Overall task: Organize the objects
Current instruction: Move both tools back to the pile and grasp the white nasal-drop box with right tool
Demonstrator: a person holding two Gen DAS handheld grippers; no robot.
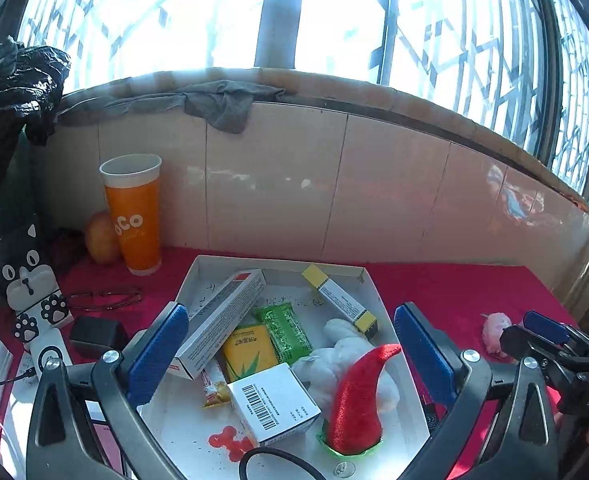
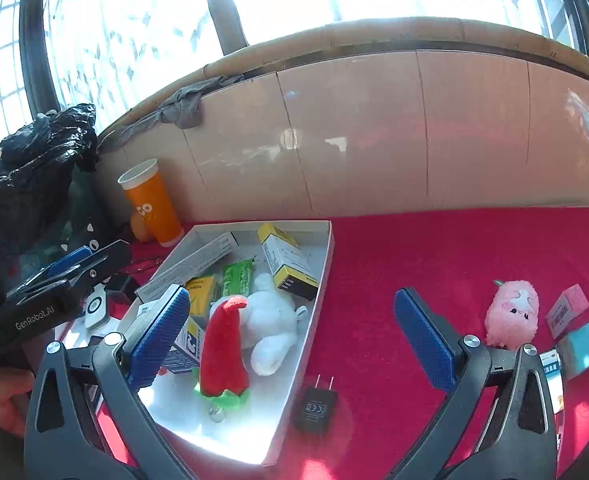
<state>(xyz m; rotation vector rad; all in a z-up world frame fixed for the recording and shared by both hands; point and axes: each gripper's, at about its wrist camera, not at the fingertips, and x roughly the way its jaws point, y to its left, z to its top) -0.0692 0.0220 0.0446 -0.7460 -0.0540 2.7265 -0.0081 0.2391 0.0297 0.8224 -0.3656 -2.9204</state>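
A white tray (image 1: 278,264) on the red cloth holds several boxes, a green packet (image 1: 286,332), a yellow packet (image 1: 248,350), a white plush (image 1: 346,344) and a red pointed hat (image 1: 358,396). My left gripper (image 1: 290,352) is open and empty, hovering over the tray. My right gripper (image 2: 290,340) is open and empty, above the tray's right wall (image 2: 314,320). A black charger plug (image 2: 314,404) lies on the cloth beside the tray. A pink plush (image 2: 512,312) and small boxes (image 2: 582,340) lie at the right.
An orange cup (image 1: 134,212) and a fruit (image 1: 100,238) stand by the tiled wall. A cat-pattern case (image 1: 30,284), glasses (image 1: 106,298) and a black adapter (image 1: 96,334) lie left of the tray. A black bag (image 2: 26,168) sits at far left.
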